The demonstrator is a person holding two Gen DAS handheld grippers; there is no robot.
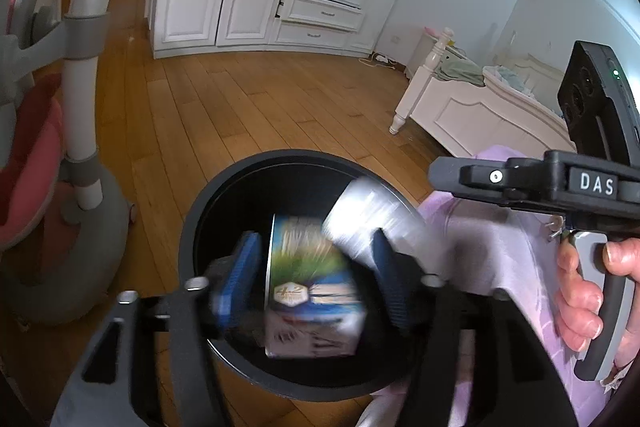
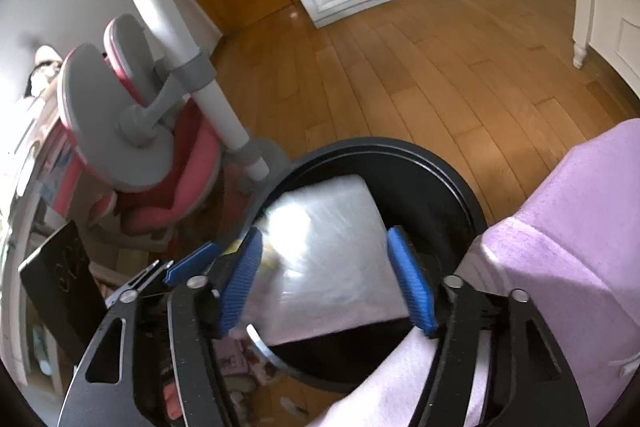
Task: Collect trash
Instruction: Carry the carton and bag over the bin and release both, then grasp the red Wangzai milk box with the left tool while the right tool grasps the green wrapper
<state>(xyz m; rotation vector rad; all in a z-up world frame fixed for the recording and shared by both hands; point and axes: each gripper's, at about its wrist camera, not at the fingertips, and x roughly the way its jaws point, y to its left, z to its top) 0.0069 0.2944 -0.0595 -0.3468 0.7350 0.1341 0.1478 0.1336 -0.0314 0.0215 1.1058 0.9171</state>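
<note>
Left tongs (image 1: 316, 275) released printed carton (image 1: 312, 291); right tongs (image 2: 328, 279) released silvery packet (image 2: 324, 247) over round black bin (image 1: 224, 195). Risk: packet catching rim, spilling onto floor.

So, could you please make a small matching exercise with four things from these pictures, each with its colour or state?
Things:
1. bin
2. carton
3. chair seat
4. drawer

Colour or state:
a. pink
b. slightly open
c. black and round
d. printed, between the left claw's blue pads, over the bin

Pairs: 1-c, 2-d, 3-a, 4-b
</note>
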